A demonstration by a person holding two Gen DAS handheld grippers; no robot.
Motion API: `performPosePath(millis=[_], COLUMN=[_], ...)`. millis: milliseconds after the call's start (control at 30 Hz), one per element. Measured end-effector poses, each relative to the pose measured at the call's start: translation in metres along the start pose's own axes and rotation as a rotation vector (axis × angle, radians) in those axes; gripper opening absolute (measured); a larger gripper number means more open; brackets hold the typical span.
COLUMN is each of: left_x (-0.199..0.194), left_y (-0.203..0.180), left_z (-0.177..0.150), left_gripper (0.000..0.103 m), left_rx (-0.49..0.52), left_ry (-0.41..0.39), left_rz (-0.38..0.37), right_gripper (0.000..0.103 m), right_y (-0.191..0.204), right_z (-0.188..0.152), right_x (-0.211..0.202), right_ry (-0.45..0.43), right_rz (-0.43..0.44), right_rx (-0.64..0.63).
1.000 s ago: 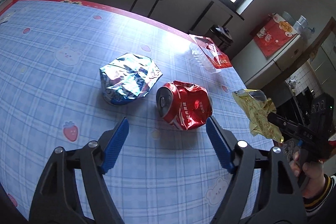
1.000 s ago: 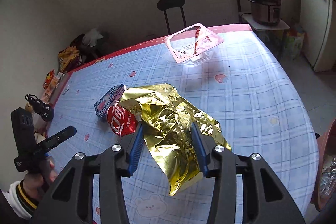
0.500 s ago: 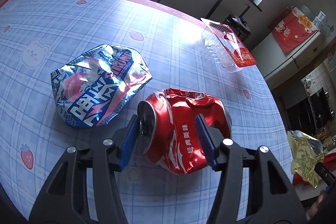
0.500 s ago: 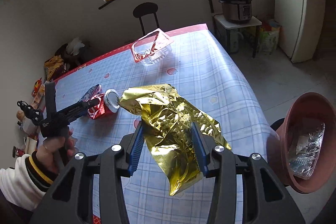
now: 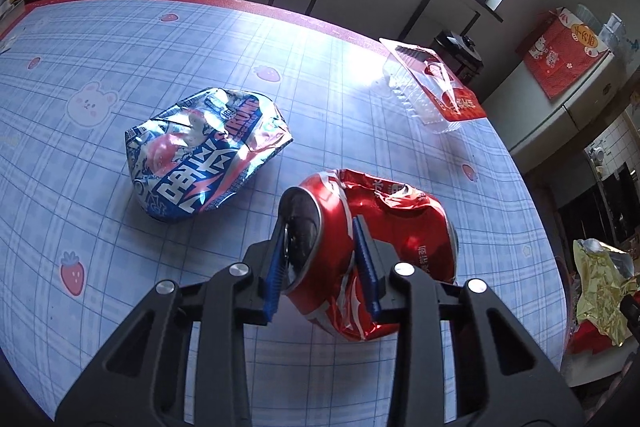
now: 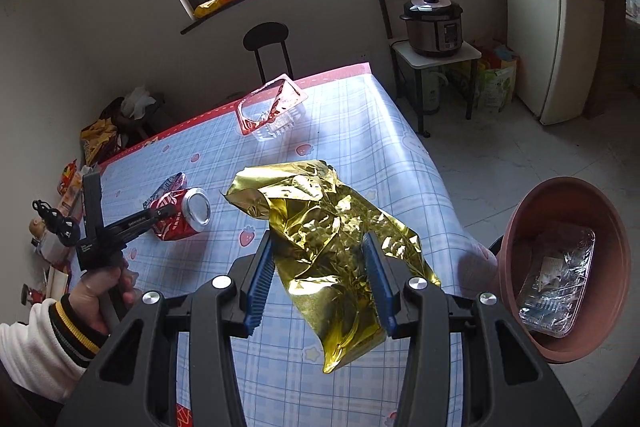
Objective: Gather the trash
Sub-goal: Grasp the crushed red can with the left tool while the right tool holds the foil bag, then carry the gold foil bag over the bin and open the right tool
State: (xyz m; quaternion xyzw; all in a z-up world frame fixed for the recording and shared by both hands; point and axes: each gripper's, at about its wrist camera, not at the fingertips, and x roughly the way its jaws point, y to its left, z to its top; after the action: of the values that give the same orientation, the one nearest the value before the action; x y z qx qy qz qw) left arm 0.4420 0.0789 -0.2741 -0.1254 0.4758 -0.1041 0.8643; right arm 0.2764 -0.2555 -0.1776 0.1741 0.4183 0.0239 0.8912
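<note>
The left tongs (image 5: 322,263) are pinching only the rim end of the crushed red can (image 5: 372,251) lying on the bench (image 5: 100,67), so it may be slipping free, while the right tongs (image 6: 320,279) are clamping the gold wrapper (image 6: 332,239) short of the brown bin (image 6: 568,279) to their right, risking a floor drop

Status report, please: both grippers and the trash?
Left gripper shut on crushed red can. Right gripper holds gold foil wrapper near brown basin. Nothing blocking.

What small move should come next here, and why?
Probably carry the right claw rightward over the brown basin and release. It is shut on the gold wrapper, which hangs above the table edge, and the basin beside it already holds a clear plastic tray.
</note>
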Motion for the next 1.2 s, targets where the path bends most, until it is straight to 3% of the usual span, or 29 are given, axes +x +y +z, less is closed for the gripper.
performPosePath(millis=[400, 667, 1200], left_x=[-0.082, -0.144, -0.227], left_y=[-0.011, -0.047, -0.129], left_z=[-0.009, -0.01, -0.031], left_gripper=[0.034, 0.035, 0.035], left_rx=[0.058, 0.125, 0.192], left_ry=[-0.084, -0.172, -0.282], left_rz=[0.006, 0.004, -0.067], right_gripper=[0.043, 0.043, 0.043], right_y=[-0.006, -0.033, -0.148], right_z=[0.002, 0.003, 0.006], right_x=[-0.03, -0.072, -0.169], right_ry=[-0.072, -0.158, -0.365], right_rz=[0.034, 0.036, -0.095], right_rx=[0.023, 0.073, 0.211])
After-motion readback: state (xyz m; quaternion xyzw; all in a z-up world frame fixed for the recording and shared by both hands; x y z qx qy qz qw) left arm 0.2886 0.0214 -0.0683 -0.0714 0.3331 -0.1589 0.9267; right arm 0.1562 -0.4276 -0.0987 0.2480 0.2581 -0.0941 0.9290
